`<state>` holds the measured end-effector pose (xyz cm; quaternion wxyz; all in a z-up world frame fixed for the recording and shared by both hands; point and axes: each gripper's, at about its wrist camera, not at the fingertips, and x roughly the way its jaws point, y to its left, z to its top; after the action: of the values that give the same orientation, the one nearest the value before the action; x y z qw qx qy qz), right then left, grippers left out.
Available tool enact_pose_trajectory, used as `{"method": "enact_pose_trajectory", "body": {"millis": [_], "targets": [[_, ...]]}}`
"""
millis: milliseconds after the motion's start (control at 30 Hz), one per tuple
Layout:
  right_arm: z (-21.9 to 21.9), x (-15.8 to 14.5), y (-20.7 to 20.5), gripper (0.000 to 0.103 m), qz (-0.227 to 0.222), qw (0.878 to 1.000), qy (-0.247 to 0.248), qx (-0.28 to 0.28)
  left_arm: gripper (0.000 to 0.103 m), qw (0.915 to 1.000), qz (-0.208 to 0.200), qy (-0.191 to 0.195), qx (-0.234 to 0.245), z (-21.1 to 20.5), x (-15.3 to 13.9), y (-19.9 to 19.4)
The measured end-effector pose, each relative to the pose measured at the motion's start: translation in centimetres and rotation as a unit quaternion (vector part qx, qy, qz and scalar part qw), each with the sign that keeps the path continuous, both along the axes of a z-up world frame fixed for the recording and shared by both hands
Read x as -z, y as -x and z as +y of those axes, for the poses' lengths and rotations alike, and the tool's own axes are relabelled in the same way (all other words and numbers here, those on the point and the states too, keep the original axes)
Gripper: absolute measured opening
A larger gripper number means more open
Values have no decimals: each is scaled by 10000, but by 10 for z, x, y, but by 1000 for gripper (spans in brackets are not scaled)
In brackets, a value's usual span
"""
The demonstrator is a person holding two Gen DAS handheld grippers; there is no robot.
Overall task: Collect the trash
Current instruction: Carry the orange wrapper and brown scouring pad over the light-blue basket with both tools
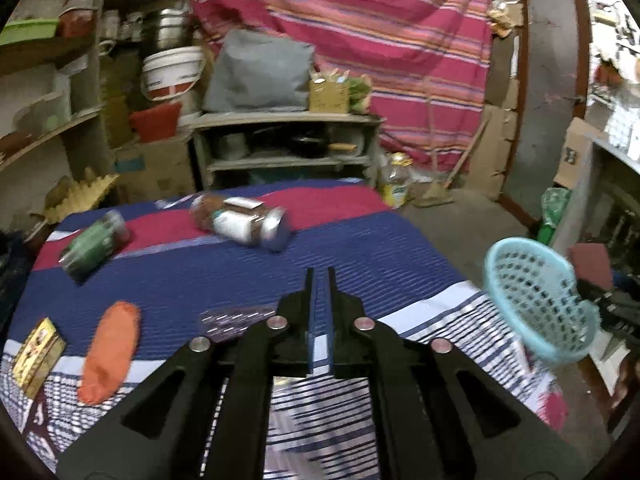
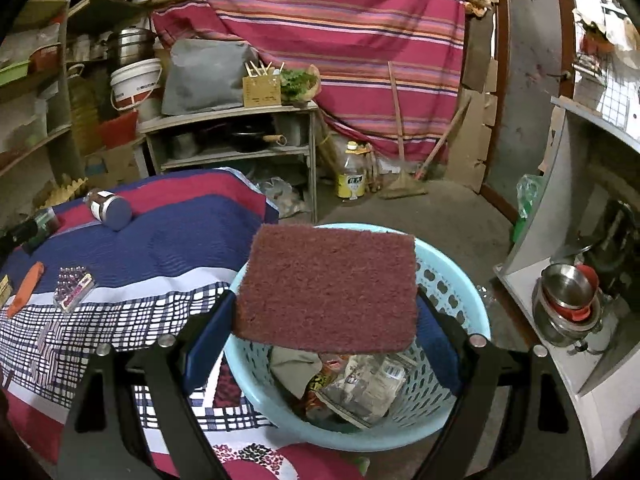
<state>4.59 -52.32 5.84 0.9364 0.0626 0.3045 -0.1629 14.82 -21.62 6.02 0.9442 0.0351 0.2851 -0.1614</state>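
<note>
My right gripper (image 2: 326, 304) holds a maroon scouring pad (image 2: 326, 288) between its wide-spread blue fingers, right above a light blue perforated basket (image 2: 452, 292) that holds paper and wrapper trash. My left gripper (image 1: 320, 280) is shut and empty, above the striped cloth. On the cloth lie a brown jar (image 1: 240, 222), a green bottle (image 1: 94, 244), an orange wrapper (image 1: 110, 352), a yellow packet (image 1: 36, 354) and a blister pack (image 1: 236, 320). The basket also shows at the right in the left wrist view (image 1: 536, 296).
The table is covered by a blue, red and white cloth (image 1: 224, 272). Behind it stand a shelf unit (image 1: 288, 140), a white bucket (image 1: 172, 72) and an oil bottle (image 2: 352, 178) on the floor. Steel bowls (image 2: 568, 296) sit on a counter at the right.
</note>
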Motion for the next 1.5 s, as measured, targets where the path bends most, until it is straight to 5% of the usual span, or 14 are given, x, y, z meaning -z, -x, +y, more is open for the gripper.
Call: {"method": "enact_pose_trajectory", "body": {"millis": [33,67,100,333,700,867,1133,1500], "targets": [[3,0,-2,85,-13,10000,-21,-23,27,9999,54,-30,-101,12,3,-3],[6,1,-3,85,-20,10000,-21,-50,54,9996,64,-59,-258,26,6,-5],[10,1,-4,85,-24,10000,-20,-82,70,9991,16,-81,-405,37,7,-5],[51,-1,-28,85,-53,9991,-4,-431,89,9897,448,-447,-1283,133,38,-33],[106,-1,-57,85,92,9967,137,-797,89,9768,1515,-374,-1469,177,92,-82],[116,3,-68,85,196,9958,127,-888,87,9762,1643,-445,-1342,174,98,-89],[131,1,-73,85,297,9932,308,-1086,42,9819,1467,-481,-1101,160,94,-87],[91,-3,-54,85,238,9960,338,-792,26,9877,1123,-404,-1007,139,65,-69]]}}
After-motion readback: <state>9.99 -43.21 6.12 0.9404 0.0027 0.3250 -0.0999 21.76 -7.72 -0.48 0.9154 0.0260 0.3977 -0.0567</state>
